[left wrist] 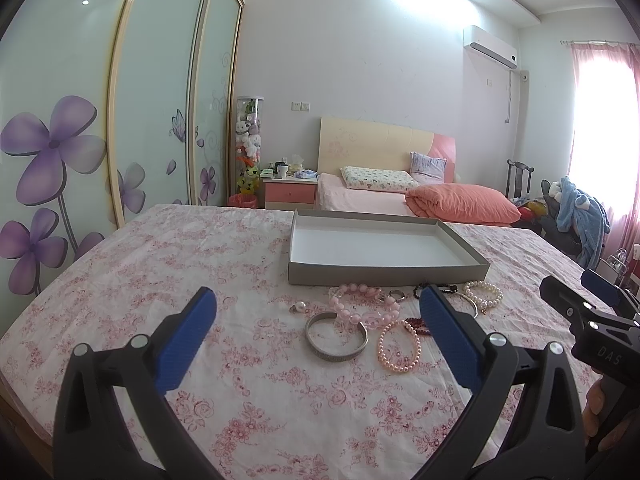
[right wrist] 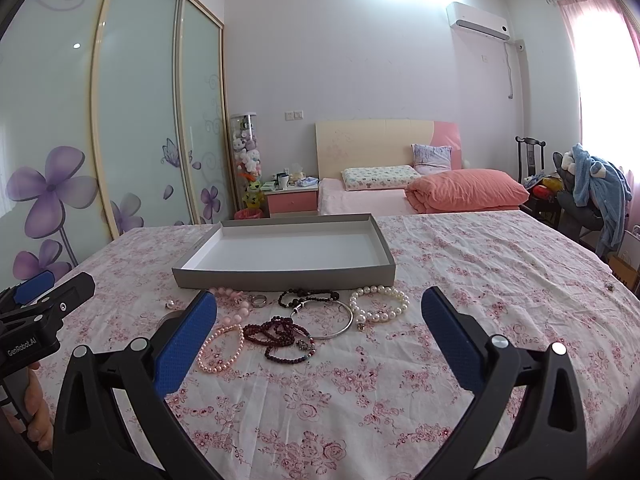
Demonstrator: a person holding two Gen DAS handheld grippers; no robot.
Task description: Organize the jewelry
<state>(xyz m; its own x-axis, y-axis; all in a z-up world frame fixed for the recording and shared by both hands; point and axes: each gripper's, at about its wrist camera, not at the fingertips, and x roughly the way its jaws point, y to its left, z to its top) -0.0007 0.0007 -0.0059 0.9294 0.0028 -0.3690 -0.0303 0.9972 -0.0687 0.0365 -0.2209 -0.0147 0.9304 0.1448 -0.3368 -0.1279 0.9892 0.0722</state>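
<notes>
A shallow grey box (left wrist: pixel 384 270) (right wrist: pixel 280 279) with a white inside lies empty on the floral cloth. Jewelry lies loose in front of it: a silver cuff (left wrist: pixel 335 337), a pink bead bracelet (left wrist: pixel 362 304), a pink pearl bracelet (left wrist: pixel 398 346) (right wrist: pixel 220 348), a white pearl bracelet (left wrist: pixel 484 294) (right wrist: pixel 380 304), dark red beads (right wrist: pixel 280 336), a thin silver bangle (right wrist: pixel 328 316), a ring (right wrist: pixel 258 301). My left gripper (left wrist: pixel 316 338) is open, above the cuff. My right gripper (right wrist: pixel 320 338) is open, above the dark beads. Both are empty.
The table's floral cloth (right wrist: pixel 480 280) spreads wide to the right and front. A small metal piece (right wrist: pixel 610 287) lies near the far right edge. A bed (left wrist: pixel 380 200), nightstand and wardrobe stand behind. The right gripper shows at the left wrist view's right edge (left wrist: pixel 576 304).
</notes>
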